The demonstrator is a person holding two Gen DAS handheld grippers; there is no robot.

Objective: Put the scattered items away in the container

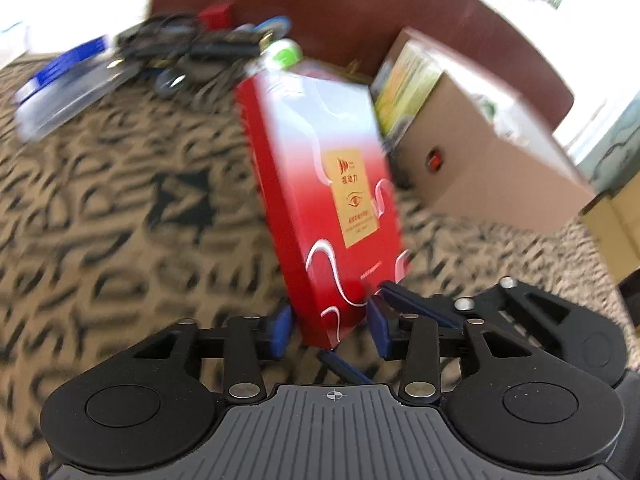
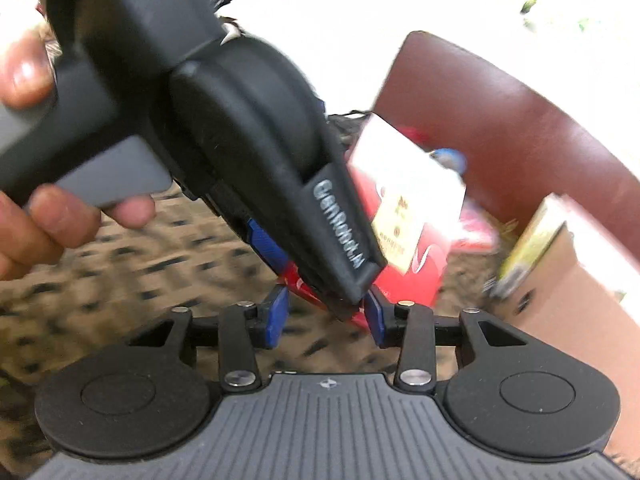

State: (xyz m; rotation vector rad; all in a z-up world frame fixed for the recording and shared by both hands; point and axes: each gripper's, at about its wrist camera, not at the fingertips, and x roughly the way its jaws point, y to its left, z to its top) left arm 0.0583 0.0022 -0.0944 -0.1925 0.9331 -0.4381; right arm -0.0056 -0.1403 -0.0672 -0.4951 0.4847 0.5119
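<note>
The left tongs (image 1: 330, 330) have the red box (image 1: 320, 184) by its bottom end, blue pads (image 1: 280, 330) pressed to each side, and the box is up off the leopard-print tabletop (image 1: 100, 220), standing tall and leaning a touch toward one o'clock. Everything is smeared with blur, so it looks like a quick carry.

The cardboard box (image 1: 492, 160), surely the container, sits at two o'clock from the red box, well apart from it, with a yellow-green packet (image 1: 404, 88) poking out of its open top. Up at eleven o'clock lies the rest of the clutter: a tangle of black cables (image 1: 188, 46), a blue-and-clear packet (image 1: 64, 88), a small red block (image 1: 216, 14), a green-and-white tub (image 1: 286, 54).

From the right side, the right tongs (image 2: 326, 316) stand apart, holding nothing, though their tips sit close under the red box (image 2: 404, 276) and hard by the nose of the left tongs (image 2: 344, 248). The person's hand (image 2: 36, 184) grips the left handle at nine o'clock.

Here's the worry: that grip is only on the very bottom of a tall box, so a fast swing could let it pivot or slide out. The two pairs of tongs are crowded together and could knock each other. And that packet already in the opening may block the box going in flat
</note>
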